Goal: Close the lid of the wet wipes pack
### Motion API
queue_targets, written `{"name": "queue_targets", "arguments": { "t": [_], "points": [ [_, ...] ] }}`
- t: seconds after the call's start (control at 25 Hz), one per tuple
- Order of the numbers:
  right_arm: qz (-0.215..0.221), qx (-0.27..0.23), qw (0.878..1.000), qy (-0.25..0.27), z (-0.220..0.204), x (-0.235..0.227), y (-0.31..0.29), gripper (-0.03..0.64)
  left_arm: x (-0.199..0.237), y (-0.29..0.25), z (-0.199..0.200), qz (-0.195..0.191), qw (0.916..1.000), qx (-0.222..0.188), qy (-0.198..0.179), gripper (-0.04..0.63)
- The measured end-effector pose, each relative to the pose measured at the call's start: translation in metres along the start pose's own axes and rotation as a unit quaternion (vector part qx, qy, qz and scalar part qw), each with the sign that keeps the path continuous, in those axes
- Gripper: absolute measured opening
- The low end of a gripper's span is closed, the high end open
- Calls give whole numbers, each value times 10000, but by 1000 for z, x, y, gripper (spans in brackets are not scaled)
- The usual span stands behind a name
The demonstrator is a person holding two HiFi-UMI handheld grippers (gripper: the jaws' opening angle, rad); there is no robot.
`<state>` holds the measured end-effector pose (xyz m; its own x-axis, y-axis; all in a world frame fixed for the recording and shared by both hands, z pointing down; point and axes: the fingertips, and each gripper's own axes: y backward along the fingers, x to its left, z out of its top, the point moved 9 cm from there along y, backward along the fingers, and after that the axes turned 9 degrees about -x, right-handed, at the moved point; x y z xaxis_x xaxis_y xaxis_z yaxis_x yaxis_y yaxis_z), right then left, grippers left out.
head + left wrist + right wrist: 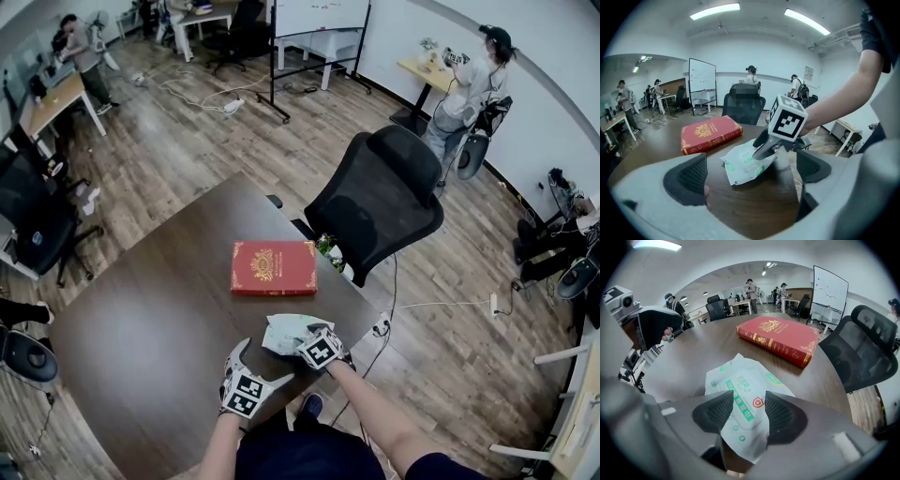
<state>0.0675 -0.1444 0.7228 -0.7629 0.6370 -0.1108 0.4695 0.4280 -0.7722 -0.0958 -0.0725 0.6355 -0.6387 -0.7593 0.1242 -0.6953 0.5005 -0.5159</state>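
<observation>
A dark wooden table (150,319) fills the room's foreground, a black office chair (380,202) drawn up at its 1 o'clock edge. A red book (273,267) lies mid-table. The wet wipes pack (286,330) sits at the book's 6 o'clock, its near end pinched in the right gripper (307,339). At the pack's 8 o'clock, the left gripper (262,363) hovers, jaws spread and empty.

At the lower centre of the frame, the right gripper (749,416) has its jaws close together on the white-and-green wet wipes pack (740,380), which lies on the dark wooden desk (689,357). A red book (780,338) lies beyond the pack at upper centre, and a black mesh chair (865,352) stands at the right edge.
</observation>
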Motion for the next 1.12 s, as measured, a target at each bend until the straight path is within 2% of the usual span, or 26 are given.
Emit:
{"name": "queue_targets", "arguments": {
  "t": [0.2,0.32,0.36,0.4,0.52,0.76,0.92,1.12],
  "points": [
    [-14,-96,9999,-56,-4,3,1,227,-16,28,17,47,9994,-311,121,588],
    [82,-260,9992,-304,-13,7,5,240,-26,35,15,26,9995,-309,104,588],
    [131,-301,9987,-386,-15,8,10,328,-29,38,15,26,9995,-303,76,588],
    [177,-339,9983,-441,-17,9,15,367,-30,39,15,29,9996,-296,39,588],
    [284,-480,9970,-534,-28,12,33,416,-31,43,15,41,9996,-271,-50,588],
    [309,-981,9928,-608,-48,22,81,450,-32,50,13,73,9996,-258,-97,591],
    [208,-1319,9883,-731,-56,30,115,456,-33,51,10,40,9996,-253,-127,592],
    [-20,-1529,9865,-581,-69,37,154,463,-35,52,8,81,9995,-295,-125,592]
  ]
}}
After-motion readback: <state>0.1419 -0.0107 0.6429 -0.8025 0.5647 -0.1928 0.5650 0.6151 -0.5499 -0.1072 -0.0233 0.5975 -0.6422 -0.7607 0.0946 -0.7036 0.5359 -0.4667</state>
